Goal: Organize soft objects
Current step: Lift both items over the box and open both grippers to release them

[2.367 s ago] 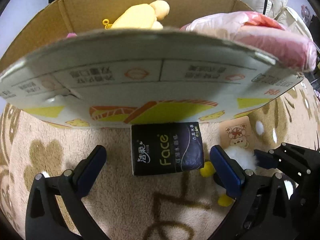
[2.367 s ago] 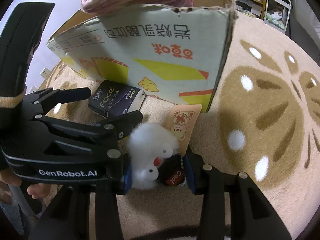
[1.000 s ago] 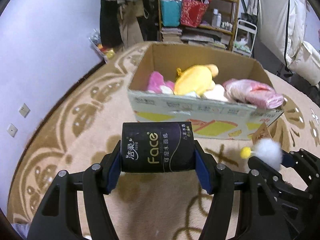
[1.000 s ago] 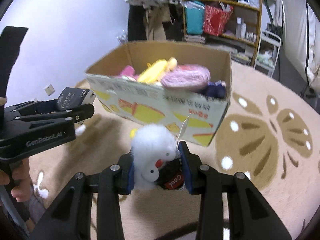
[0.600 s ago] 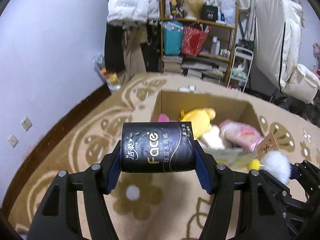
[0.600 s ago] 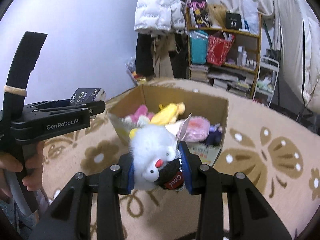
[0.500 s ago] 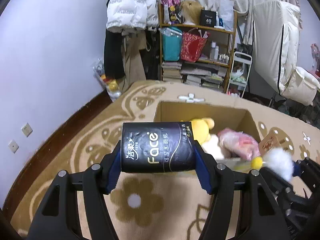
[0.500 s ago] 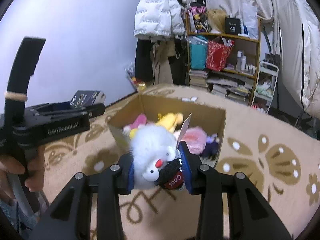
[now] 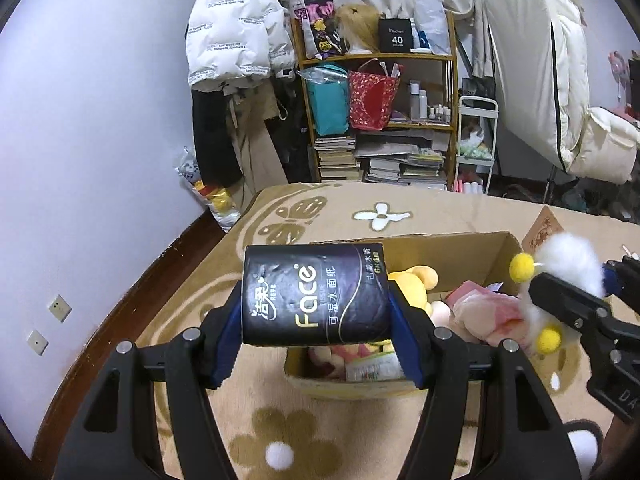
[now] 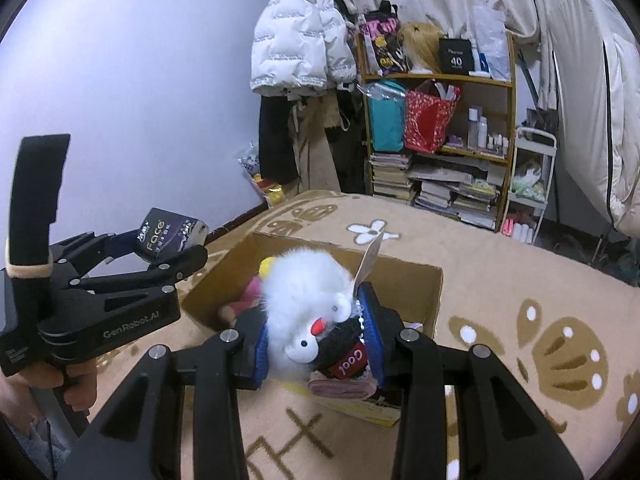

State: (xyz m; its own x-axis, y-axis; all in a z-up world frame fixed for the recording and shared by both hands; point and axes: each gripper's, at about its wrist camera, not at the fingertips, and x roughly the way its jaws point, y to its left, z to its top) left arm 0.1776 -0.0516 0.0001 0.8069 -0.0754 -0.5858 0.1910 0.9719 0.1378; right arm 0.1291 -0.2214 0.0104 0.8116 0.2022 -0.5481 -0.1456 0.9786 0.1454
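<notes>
Firstly, left wrist view: left gripper [image 9: 316,330] clamped on black tissue pack [image 9: 314,294], held above cardboard box [image 9: 460,246]; yellow plush [image 9: 414,280] and pink bundle [image 9: 486,306] inside box.

Right wrist view: right gripper [image 10: 318,340] clenched on white plush toy [image 10: 306,304], held over same box [image 10: 420,284]; beige rug [image 10: 520,280] underneath.

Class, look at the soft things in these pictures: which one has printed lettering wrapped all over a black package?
The tissue pack, clamped in the left gripper. The white plush toy and yellow plush are fuzzy instead.
</notes>
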